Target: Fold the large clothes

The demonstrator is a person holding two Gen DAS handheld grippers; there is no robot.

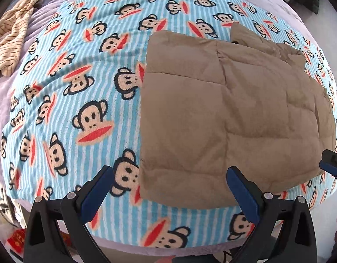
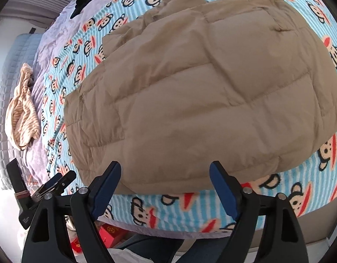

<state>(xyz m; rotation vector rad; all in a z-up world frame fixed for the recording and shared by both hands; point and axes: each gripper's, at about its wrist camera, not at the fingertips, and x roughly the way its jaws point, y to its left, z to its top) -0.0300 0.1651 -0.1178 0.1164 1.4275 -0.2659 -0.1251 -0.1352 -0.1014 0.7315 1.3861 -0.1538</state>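
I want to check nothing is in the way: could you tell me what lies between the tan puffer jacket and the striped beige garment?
Only monkey-print blanket and bare lilac bedding lie between the tan puffer jacket and the striped beige garment; the left wrist view shows it best.

Both cameras ride on the hand-held grippers and look down along their own jaws at the bed. The left wrist view hangs almost straight above the near edge, with the monkey-print blanket (image 1: 80, 92) filling most of the picture and the folded tan jacket (image 1: 234, 114) off to its right side. The right wrist view sits closer over the jacket (image 2: 201, 92), tilted a little toward the far side of the bed. Both views share the jacket, the blanket (image 2: 179, 208) and a striped garment (image 1: 12, 39) lying far left (image 2: 23, 114). Each catches the other tool at its edge: the right gripper (image 1: 331, 164) and the left gripper (image 2: 56, 182).
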